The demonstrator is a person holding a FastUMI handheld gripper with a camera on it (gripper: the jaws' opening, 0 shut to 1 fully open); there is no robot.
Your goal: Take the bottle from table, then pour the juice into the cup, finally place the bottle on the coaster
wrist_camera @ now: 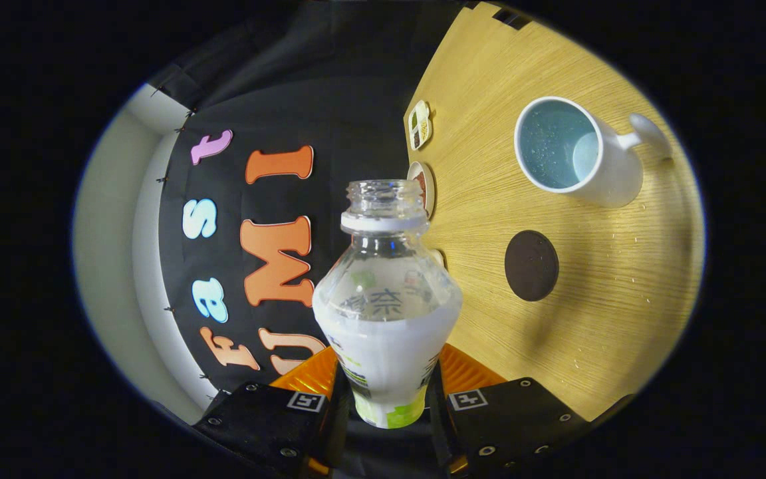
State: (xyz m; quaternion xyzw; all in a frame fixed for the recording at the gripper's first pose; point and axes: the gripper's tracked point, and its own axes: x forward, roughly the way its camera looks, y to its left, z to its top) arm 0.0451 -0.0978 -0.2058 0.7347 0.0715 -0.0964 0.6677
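Bottle [386,306], clear plastic, uncapped, with a white label, is pinched between both fingers of the gripper [386,399], off the wooden table [622,299]. Beyond the bottle lie a round dark brown coaster [531,265] and, farther off, a white cup [572,152] with a pale blue inside.

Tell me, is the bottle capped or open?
Open. The bottle, held between the gripper's fingers, shows a bare threaded neck with no cap on it.
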